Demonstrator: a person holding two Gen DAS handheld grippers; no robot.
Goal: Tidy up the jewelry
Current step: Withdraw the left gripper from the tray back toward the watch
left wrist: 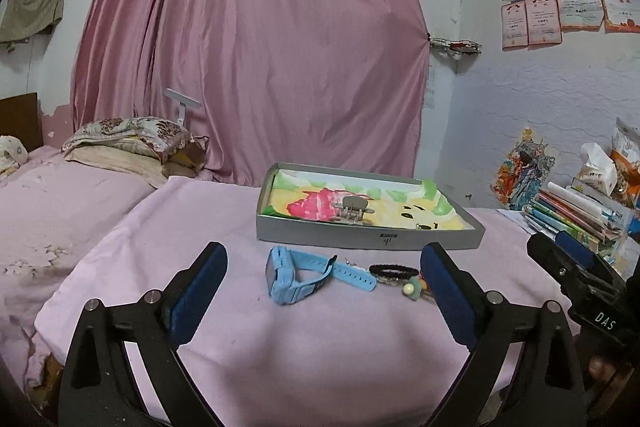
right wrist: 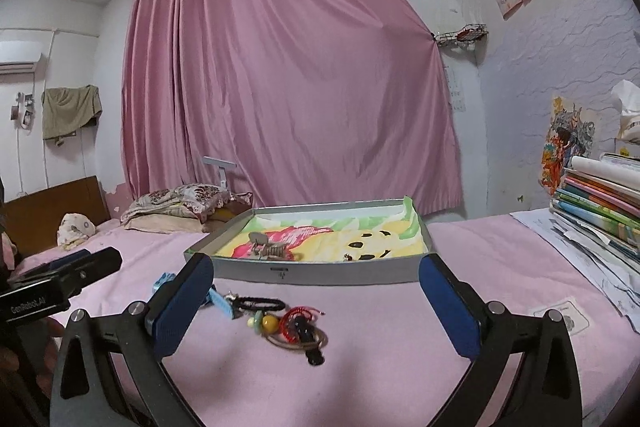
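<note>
Both tools hang over the near part of the pink cloth [right wrist: 360,379]. The left gripper [left wrist: 324,291] has its blue pads spread wide with nothing between them; the right gripper [right wrist: 316,299] is spread just as wide and holds nothing either.

Take the grey box [left wrist: 372,237] as the marker. On the cloth just in front of its near wall lies a blue watch [left wrist: 294,277]. Beside it to the right is a black braided bracelet [right wrist: 260,304], then a green and yellow bead charm [right wrist: 264,323], and nearest of all a tangle of red cord and brown loops [right wrist: 300,327].

Inside the box, on its colourful lining, rests a grey hair claw [left wrist: 352,211]. A small gold piece [right wrist: 349,257] sits by the near wall. Right of the box is a stack of books [right wrist: 600,211]; behind it a pink curtain [right wrist: 300,87].
</note>
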